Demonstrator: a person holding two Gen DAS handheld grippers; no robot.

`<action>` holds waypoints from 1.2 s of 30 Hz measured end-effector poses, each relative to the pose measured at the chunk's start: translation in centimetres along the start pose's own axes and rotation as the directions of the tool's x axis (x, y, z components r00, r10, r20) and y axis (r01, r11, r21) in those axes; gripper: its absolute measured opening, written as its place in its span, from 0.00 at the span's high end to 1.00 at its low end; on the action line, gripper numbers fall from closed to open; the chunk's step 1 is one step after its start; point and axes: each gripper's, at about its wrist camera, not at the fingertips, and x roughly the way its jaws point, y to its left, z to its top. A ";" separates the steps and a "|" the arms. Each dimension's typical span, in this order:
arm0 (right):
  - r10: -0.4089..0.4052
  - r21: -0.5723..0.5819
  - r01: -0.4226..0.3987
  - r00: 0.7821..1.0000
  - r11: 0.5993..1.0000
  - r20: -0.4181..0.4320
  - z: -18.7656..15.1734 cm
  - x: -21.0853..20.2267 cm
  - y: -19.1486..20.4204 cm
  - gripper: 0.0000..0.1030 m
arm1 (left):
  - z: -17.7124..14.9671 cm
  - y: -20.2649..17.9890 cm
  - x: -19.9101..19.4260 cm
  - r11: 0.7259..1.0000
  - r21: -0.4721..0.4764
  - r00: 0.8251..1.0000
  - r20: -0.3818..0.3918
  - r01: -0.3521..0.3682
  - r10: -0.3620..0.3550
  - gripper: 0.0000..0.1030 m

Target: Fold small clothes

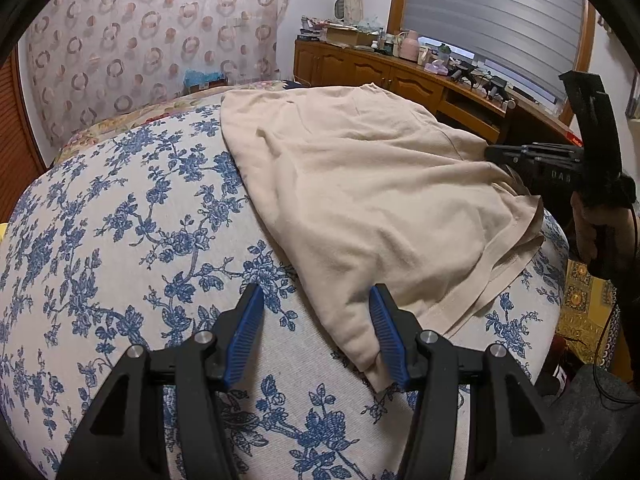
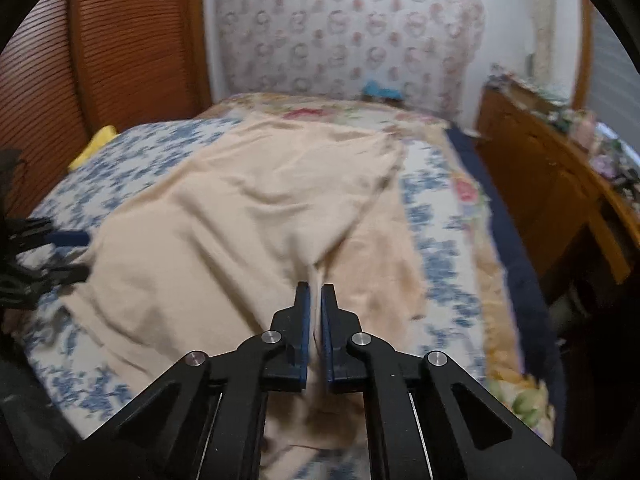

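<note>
A beige garment (image 1: 372, 184) lies spread on the bed cover with blue flowers (image 1: 132, 240), and it reaches from the centre of the left wrist view toward 3 o'clock. One folded corner of it hangs down toward 6 o'clock and touches the inner side of the right blue pad of the left gripper (image 1: 316, 332). The fingers of this gripper are spread wide, and only the printed cover is between them. At 3 o'clock in the same view the right gripper (image 1: 520, 156) meets the far edge of the garment.

In the right wrist view, which is blurred, the right gripper (image 2: 316, 300) has its fingers pressed together on a raised ridge of the beige garment (image 2: 248, 216), and the cloth goes up from the bed into the pinch. The left gripper (image 2: 60, 256) is at 9 o'clock, just beside the garment edge. A yellow object (image 2: 96, 144) lies at 10 o'clock on the bed. A wooden cabinet (image 1: 360, 68) with many small things on top stands at 1 o'clock in the left wrist view
</note>
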 end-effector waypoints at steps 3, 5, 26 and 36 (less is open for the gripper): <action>-0.026 0.026 0.026 1.000 0.999 -0.006 -0.3 -0.2 -1.0 0.98 | 0.0 0.0 0.2 1.000 0.001 1.000 -0.006 0.000 0.000 0.47; -0.025 0.041 0.026 1.000 0.999 -0.009 -0.6 -0.3 -1.4 0.98 | -0.1 -0.1 0.2 1.000 0.004 1.000 -0.010 0.000 0.000 0.47; 0.120 0.152 -0.105 0.988 0.983 -0.094 -5.0 -1.4 -0.6 0.39 | -0.5 -0.9 -0.3 0.997 0.002 0.996 -0.033 0.081 -0.080 0.69; 0.125 0.089 -0.117 0.988 0.989 -0.090 -4.3 -0.6 2.0 0.38 | -0.2 -1.1 0.0 0.998 0.012 0.998 -0.029 0.064 -0.063 0.83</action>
